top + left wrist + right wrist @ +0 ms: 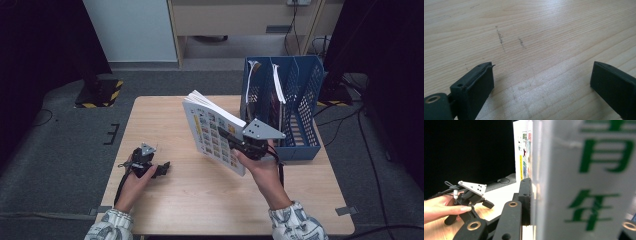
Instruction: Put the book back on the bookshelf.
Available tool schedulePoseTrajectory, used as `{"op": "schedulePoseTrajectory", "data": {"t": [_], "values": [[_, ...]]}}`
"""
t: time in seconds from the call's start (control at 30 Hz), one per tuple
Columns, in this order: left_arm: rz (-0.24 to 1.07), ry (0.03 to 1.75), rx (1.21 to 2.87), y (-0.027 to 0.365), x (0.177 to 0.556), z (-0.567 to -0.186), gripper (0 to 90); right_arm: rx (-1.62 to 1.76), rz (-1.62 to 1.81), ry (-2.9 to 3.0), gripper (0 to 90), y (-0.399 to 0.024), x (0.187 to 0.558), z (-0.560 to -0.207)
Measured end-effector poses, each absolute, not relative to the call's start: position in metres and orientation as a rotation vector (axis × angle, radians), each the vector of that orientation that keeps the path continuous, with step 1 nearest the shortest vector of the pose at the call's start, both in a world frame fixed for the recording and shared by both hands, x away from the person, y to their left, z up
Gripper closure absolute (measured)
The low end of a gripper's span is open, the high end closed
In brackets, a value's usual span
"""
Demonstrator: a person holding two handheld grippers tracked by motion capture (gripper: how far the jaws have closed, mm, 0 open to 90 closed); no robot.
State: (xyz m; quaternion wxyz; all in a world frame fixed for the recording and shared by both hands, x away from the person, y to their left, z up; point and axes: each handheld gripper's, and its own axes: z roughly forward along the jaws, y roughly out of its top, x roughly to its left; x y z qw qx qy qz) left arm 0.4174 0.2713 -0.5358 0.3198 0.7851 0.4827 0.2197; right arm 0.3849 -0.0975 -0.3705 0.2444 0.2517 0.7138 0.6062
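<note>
Black two-jaw left hand-held gripper (162, 169) and right hand-held gripper (226, 134), each topped by a grey triangular plate with screw holes; brass-ringed pivots; black trailing cables; white patterned sleeves (107, 226).

The left gripper (541, 85) hangs over a pale, light-grained wooden tabletop (544, 30), its two black, blocky jaws rising from the near edge and standing wide apart, one at the left and one at the right, with bare wood between them. Farther off, left of centre, two short dark scuff marks (500, 38) run along the boards.
</note>
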Motion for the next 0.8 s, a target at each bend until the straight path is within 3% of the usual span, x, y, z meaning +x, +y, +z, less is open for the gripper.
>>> {"op": "schedulePoseTrajectory", "data": {"t": [0.8], "values": [[0.559,1.264,2.068,0.270,0.418,-0.536,4.1,0.691,1.653,1.966,73.8,-0.119,0.369,-0.377]]}}
